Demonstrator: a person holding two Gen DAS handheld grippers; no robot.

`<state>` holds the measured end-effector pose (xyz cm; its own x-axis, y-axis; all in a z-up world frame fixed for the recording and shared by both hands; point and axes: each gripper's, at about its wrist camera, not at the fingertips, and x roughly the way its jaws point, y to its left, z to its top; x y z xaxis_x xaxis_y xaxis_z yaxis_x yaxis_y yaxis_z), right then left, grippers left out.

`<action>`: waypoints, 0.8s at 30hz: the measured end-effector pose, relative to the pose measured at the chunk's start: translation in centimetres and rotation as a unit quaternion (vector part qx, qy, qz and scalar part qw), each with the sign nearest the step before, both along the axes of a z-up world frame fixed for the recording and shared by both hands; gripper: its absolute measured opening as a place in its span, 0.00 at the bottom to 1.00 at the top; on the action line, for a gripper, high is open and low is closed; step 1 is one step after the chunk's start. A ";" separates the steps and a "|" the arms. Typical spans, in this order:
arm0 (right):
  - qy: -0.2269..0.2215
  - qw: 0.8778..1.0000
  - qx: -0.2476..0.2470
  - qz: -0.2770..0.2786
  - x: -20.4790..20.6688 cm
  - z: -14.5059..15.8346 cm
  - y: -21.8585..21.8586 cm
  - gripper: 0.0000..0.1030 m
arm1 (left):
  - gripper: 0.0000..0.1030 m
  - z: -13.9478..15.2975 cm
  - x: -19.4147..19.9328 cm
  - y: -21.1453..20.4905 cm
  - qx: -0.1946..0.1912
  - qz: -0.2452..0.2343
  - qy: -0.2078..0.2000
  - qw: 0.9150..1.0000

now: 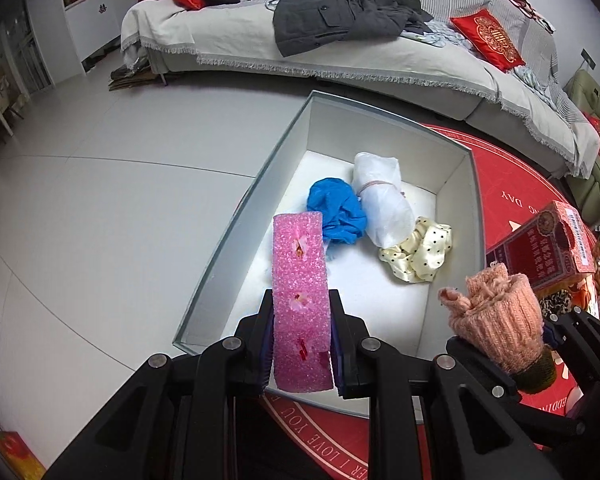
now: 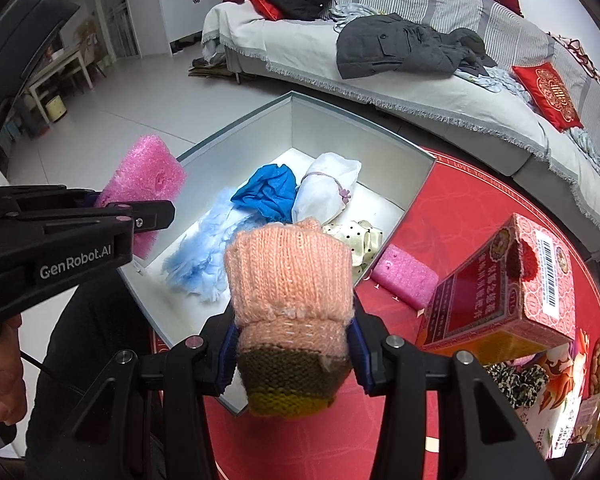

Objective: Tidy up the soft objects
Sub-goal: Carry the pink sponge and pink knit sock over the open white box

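My left gripper [image 1: 300,312] is shut on a pink foam block [image 1: 300,280], held upright over the near end of an open grey box [image 1: 379,136]. In the right wrist view the same gripper [image 2: 156,216] and foam block [image 2: 144,176] hang over the grey box [image 2: 339,136] at its left rim. My right gripper [image 2: 292,336] is shut on a peach knitted glove [image 2: 288,280] with a brown cuff, over the box's near right corner; the glove [image 1: 495,320] also shows at the lower right of the left wrist view. Inside lie a blue cloth [image 1: 335,212], a white bundle [image 1: 383,196], a cream dotted scrunchie [image 1: 419,252] and a pale blue fluffy piece [image 2: 204,252].
The box stands on a round red mat [image 2: 459,208]. A second pink foam block [image 2: 403,276] lies on the mat beside the box. A red carton [image 2: 503,288], a leopard scrunchie [image 2: 515,384] and snack packs sit at the right. A sofa [image 1: 339,48] with clothes runs behind.
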<state>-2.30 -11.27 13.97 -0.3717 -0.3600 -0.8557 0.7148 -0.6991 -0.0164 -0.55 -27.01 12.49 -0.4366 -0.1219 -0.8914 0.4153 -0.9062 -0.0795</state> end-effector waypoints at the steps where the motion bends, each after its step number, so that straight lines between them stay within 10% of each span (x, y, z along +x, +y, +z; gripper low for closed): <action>1: 0.000 1.000 0.002 0.002 0.0 -0.1 -0.2 0.48 | 0.24 -0.1 -0.1 -0.1 0.000 0.000 -0.001 1.000; 24: -0.001 0.998 0.051 0.049 -3.1 -2.1 -2.5 0.48 | 0.24 -2.8 -4.7 -0.2 0.007 -0.050 -0.045 0.998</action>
